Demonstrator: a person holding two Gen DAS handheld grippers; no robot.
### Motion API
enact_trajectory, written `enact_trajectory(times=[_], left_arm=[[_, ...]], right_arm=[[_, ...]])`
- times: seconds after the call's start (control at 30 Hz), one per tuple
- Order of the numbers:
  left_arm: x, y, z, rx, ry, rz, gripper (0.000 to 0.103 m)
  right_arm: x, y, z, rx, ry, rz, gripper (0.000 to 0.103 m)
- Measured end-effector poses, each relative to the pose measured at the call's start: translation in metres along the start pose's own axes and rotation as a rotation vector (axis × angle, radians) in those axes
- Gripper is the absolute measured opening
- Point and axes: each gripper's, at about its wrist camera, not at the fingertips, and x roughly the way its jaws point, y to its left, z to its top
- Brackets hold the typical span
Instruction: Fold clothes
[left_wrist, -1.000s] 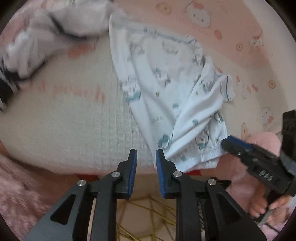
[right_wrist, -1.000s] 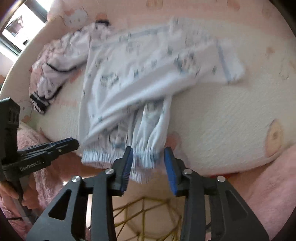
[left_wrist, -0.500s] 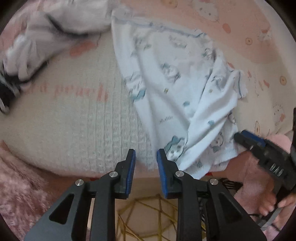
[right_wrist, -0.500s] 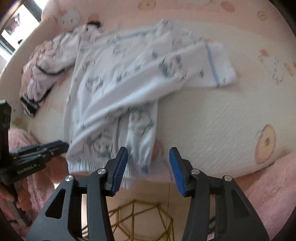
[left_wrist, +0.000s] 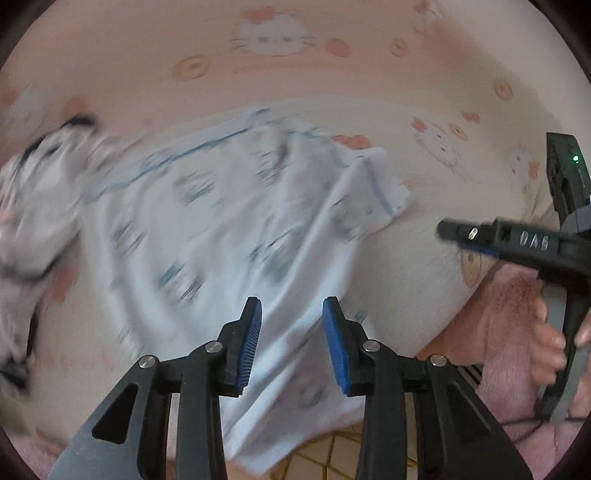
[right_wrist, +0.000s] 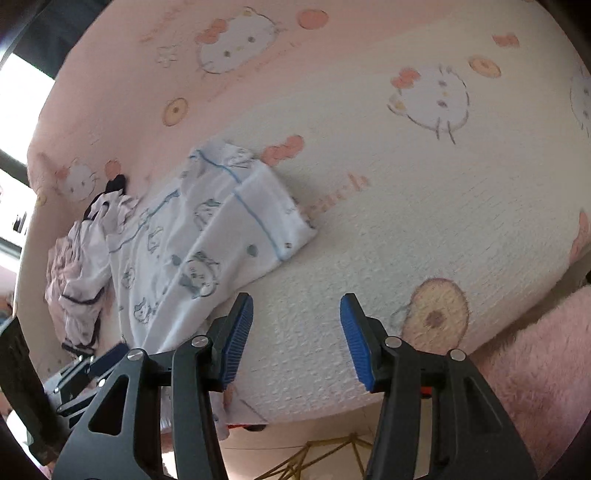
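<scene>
A white child's garment with blue cartoon prints and blue trim (left_wrist: 236, 236) lies spread on a cream and pink blanket (left_wrist: 424, 266); its lower edge hangs over the near edge. It also shows in the right wrist view (right_wrist: 207, 243). My left gripper (left_wrist: 291, 343) is open, its fingers hovering over the lower part of the garment, holding nothing. My right gripper (right_wrist: 297, 339) is open wide over bare blanket, to the right of the garment, and shows in the left wrist view (left_wrist: 465, 236).
A crumpled white and pink garment with black trim (right_wrist: 81, 266) lies left of the printed one, also in the left wrist view (left_wrist: 26, 229). Pink fluffy fabric (right_wrist: 535, 354) lies at the right. A gold wire frame (right_wrist: 325, 458) stands on the floor below.
Both grippers have opened wider. The left one swung right, over the garment's lower part. The right one let the hem go and moved right, over bare blanket.
</scene>
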Motion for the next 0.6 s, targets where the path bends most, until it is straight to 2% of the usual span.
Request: enact_trajectory(times=[0.07, 0.17, 0.2, 0.37, 0.43, 0.5, 0.6], left_arm=[[0.011, -0.020, 0.017, 0.052, 0.005, -0.009, 0.036], [0.026, -0.050, 0.041, 0.112, 0.009, -0.039, 0.036], [0.037, -0.058, 0.049, 0.111, 0.023, -0.078, 0.036], [0.071, -0.088, 0.069, 0.167, 0.043, -0.070, 0.036], [0.083, -0.094, 0.072, 0.176, 0.068, -0.071, 0.036], [0.095, -0.099, 0.074, 0.189, 0.090, -0.063, 0.036], [0.098, -0.104, 0.072, 0.242, 0.042, -0.031, 0.035]], right_arm=[[0.006, -0.016, 0.004, 0.069, 0.034, -0.007, 0.051], [0.007, -0.038, 0.010, 0.154, 0.039, -0.100, 0.051], [0.009, -0.043, 0.010, 0.175, 0.042, -0.134, 0.051], [0.005, -0.051, 0.013, 0.218, 0.026, -0.110, 0.051], [0.004, -0.052, 0.015, 0.228, 0.021, -0.099, 0.063], [0.008, -0.053, 0.017, 0.233, 0.028, -0.087, 0.061], [0.010, -0.055, 0.022, 0.234, 0.033, -0.107, 0.061]])
